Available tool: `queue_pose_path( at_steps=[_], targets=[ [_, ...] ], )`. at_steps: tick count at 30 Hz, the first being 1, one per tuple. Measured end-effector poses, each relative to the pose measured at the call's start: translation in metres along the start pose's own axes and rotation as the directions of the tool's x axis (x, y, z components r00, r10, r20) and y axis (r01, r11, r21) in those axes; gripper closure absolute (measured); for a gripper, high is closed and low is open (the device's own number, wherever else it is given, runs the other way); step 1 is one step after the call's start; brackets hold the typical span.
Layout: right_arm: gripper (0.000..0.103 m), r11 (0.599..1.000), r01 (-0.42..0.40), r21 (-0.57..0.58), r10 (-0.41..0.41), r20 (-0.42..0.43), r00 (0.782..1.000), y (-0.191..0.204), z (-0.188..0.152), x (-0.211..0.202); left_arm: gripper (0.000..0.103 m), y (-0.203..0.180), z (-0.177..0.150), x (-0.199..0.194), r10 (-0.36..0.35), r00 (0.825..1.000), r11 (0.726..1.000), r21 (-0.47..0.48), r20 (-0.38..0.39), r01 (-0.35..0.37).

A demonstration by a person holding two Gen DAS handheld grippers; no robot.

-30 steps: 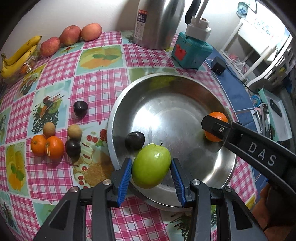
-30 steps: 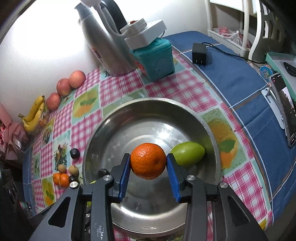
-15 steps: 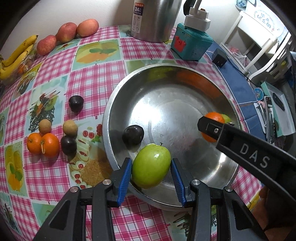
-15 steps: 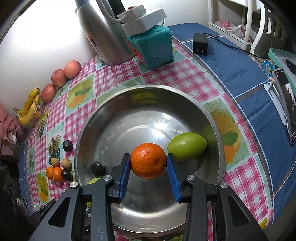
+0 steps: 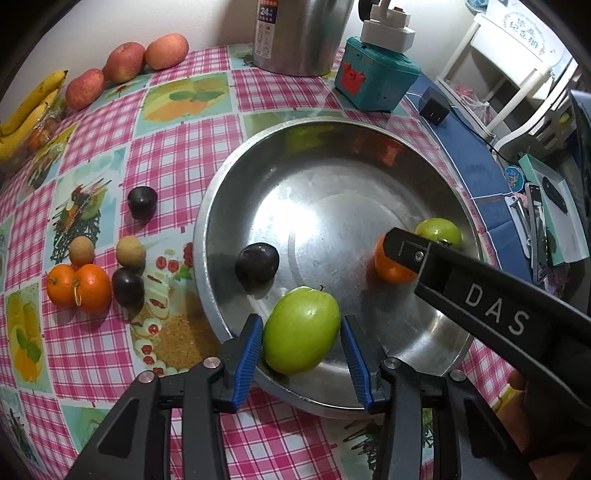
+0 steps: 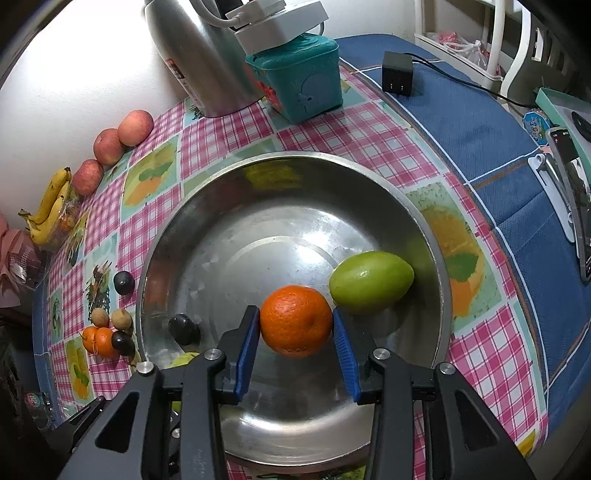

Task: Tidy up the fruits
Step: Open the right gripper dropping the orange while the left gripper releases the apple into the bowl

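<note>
A steel bowl (image 5: 207,221) (image 6: 147,280) holds a dark plum (image 5: 256,266) (image 6: 183,328) and a green fruit (image 5: 439,230) (image 6: 371,282) at its right side. A second green fruit (image 5: 301,328) lies on the bowl's near wall between the pads of my left gripper (image 5: 301,325). Those jaws are opening and a thin gap shows at the right pad. My right gripper (image 6: 294,317) is shut on an orange (image 6: 295,319) (image 5: 391,266), low over the bowl floor and right beside the first green fruit.
Left of the bowl on the checked cloth lie two oranges (image 5: 79,286), two dark plums (image 5: 142,201) and two small brown fruits (image 5: 130,253). Apples (image 5: 125,62) and bananas (image 5: 26,110) are far left. A steel flask (image 5: 299,33), teal box (image 5: 376,81) and charger (image 5: 436,110) stand behind.
My left jaws have spread off the green fruit, which stays in the bowl. The right gripper has carried the orange lower, close to the other green fruit.
</note>
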State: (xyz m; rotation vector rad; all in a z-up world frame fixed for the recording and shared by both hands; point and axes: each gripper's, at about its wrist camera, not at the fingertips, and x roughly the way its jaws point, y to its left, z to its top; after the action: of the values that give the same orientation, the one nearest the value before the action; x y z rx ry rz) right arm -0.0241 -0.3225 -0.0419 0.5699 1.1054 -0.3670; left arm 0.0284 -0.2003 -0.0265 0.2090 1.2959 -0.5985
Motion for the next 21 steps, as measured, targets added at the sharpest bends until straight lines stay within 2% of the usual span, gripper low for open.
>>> queue_pose_path(
  at_steps=[1, 3, 11, 15, 21],
  targets=[
    [0.059, 1.000, -0.003, -0.004, 0.003, 0.005, 1.000, 0.001, 0.000, -0.001, 0.047, -0.001, 0.000, -0.001, -0.002, 1.000, 1.000, 0.001, 0.003, 0.002],
    [0.056, 1.000, -0.003, -0.012, 0.003, 0.013, 1.000, 0.002, 0.000, -0.003, 0.045, -0.002, 0.001, -0.005, -0.012, 1.000, 1.000, 0.003, 0.015, 0.012],
    [0.052, 0.999, -0.015, -0.032, 0.018, 0.079, 0.997, 0.008, 0.004, -0.022, 0.045, 0.002, 0.005, -0.022, -0.014, 0.998, 1.000, -0.004, 0.058, 0.014],
    [0.052, 0.999, -0.023, -0.032, 0.026, 0.110, 0.994, 0.009, 0.006, -0.030, 0.045, 0.012, 0.006, -0.028, -0.013, 0.998, 0.999, -0.046, 0.067, 0.016],
    [0.052, 1.000, -0.024, -0.019, 0.026, 0.110, 0.994, 0.007, 0.006, -0.031, 0.045, 0.043, 0.008, -0.039, 0.008, 0.995, 0.986, -0.166, 0.099, 0.009]
  ],
)
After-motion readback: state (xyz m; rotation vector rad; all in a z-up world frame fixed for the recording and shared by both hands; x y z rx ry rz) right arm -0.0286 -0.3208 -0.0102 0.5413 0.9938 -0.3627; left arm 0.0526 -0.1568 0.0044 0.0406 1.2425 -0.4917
